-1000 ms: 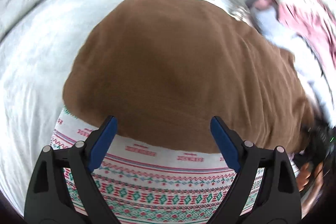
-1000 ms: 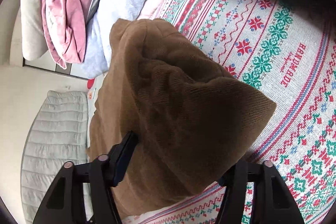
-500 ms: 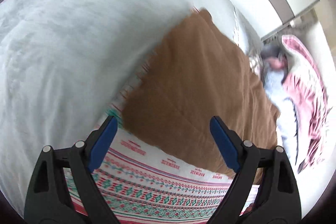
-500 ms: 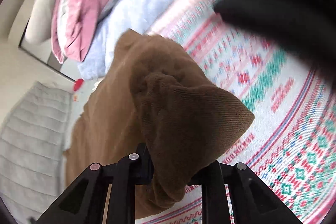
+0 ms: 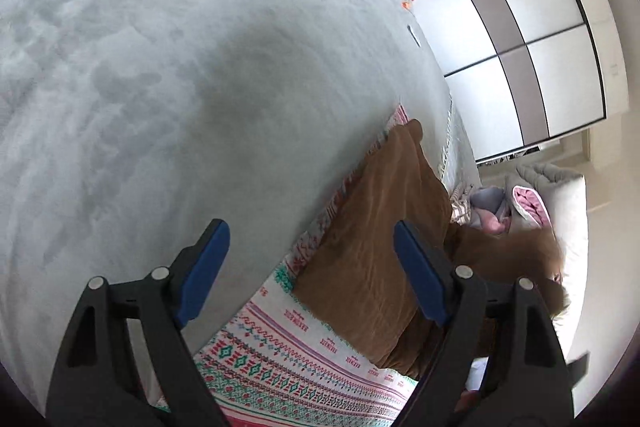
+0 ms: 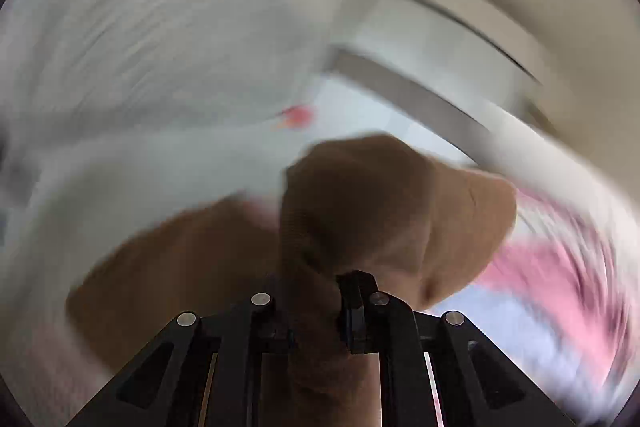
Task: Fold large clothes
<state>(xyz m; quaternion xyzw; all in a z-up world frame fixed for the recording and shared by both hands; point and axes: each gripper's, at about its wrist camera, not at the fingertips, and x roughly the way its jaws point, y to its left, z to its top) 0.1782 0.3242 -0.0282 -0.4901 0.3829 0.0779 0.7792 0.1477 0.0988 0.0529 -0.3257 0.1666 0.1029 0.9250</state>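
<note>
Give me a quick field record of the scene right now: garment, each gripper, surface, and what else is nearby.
garment: brown corduroy garment, partly folded, lying on the patterned blanket
right gripper: fingers have just closed on a bunched corner of the garment; its view is motion-blurred
left gripper: open, nothing between its blue fingers, jaws closed in a little, over the blanket edge beside the garment
surface: grey bedspread under the blanket
nearby: pink and lilac clothes pile beyond the garment; wardrobe doors behind

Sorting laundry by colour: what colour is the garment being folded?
Brown garment, plain with no pattern; clearest in the left wrist view.
</note>
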